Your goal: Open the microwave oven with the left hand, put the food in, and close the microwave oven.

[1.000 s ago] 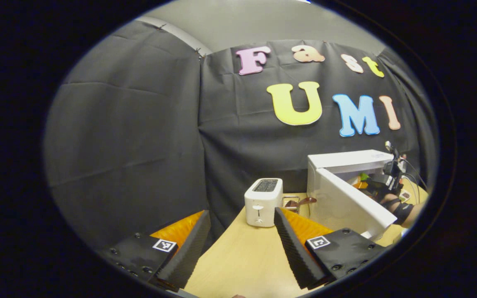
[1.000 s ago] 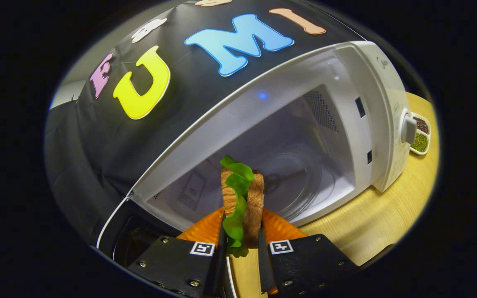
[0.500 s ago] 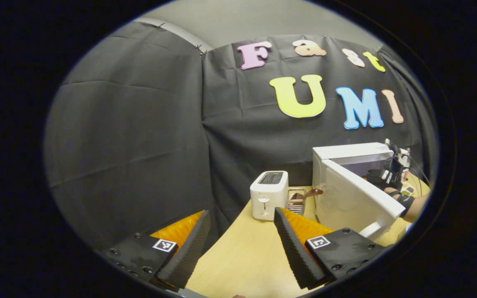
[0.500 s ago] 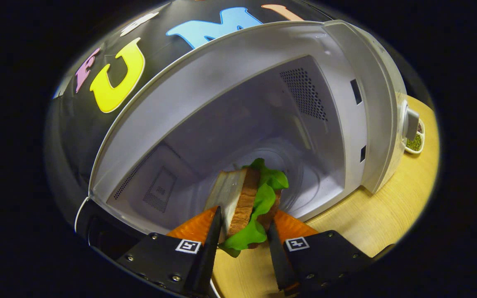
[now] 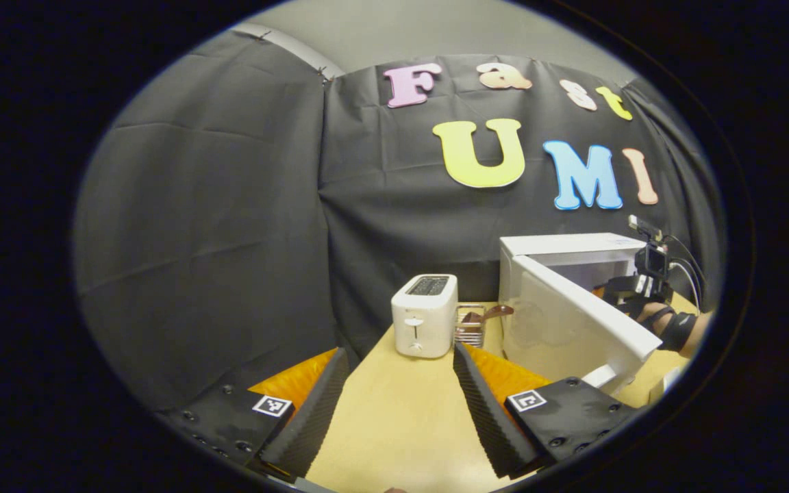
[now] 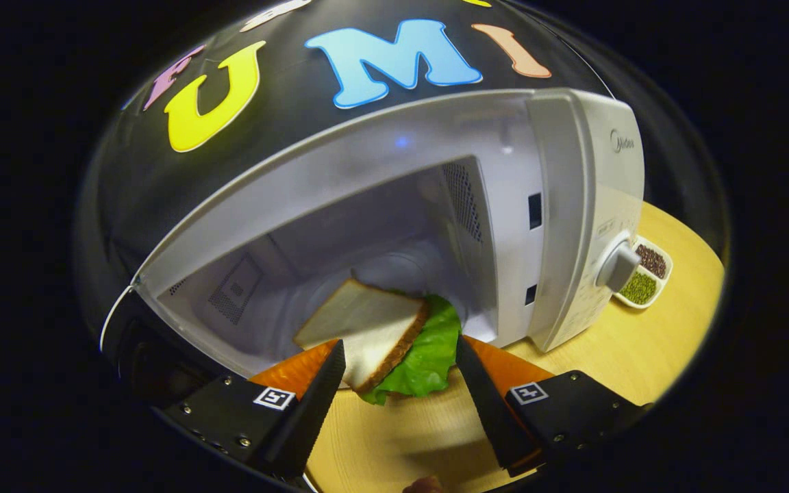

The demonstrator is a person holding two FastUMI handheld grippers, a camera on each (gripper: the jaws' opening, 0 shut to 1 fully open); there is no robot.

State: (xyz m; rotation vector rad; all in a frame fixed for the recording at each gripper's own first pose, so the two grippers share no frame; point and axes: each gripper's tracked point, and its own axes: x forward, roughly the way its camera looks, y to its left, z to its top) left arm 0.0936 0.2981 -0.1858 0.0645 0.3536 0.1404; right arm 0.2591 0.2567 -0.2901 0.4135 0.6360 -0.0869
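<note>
Right gripper view has the right claw (image 6: 394,383) spread wide with nothing between its fingers; the sandwich (image 6: 381,335), bread over green lettuce, lies at twelve o'clock from the fingertips, at the front lip of the microwave oven (image 6: 504,205). It looks tilted, one corner raised, and the lettuce overhangs toward the counter (image 6: 655,342); I cannot tell whether all of it rests on the oven floor. Past the oven's knob, at three o'clock, a small dish of seeds (image 6: 644,277) sits on the counter.

Left gripper view shows the left claw (image 5: 401,404) also wide open and holding nothing, hovering over the counter (image 5: 401,424) well apart from the oven. At twelve o'clock stands a toaster (image 5: 424,324), a small wire rack (image 5: 473,327) just beside it, and at two o'clock the oven door (image 5: 572,329) swung out, with the person's hand (image 5: 665,322) and the other claw at the opening.

Judging from this, the food is released and closing remains. The main risk is the sandwich sitting too near the sill: the door could pinch the lettuce, fail to latch, or knock the food out. The right claw must also clear the opening before the left pushes the door.
</note>
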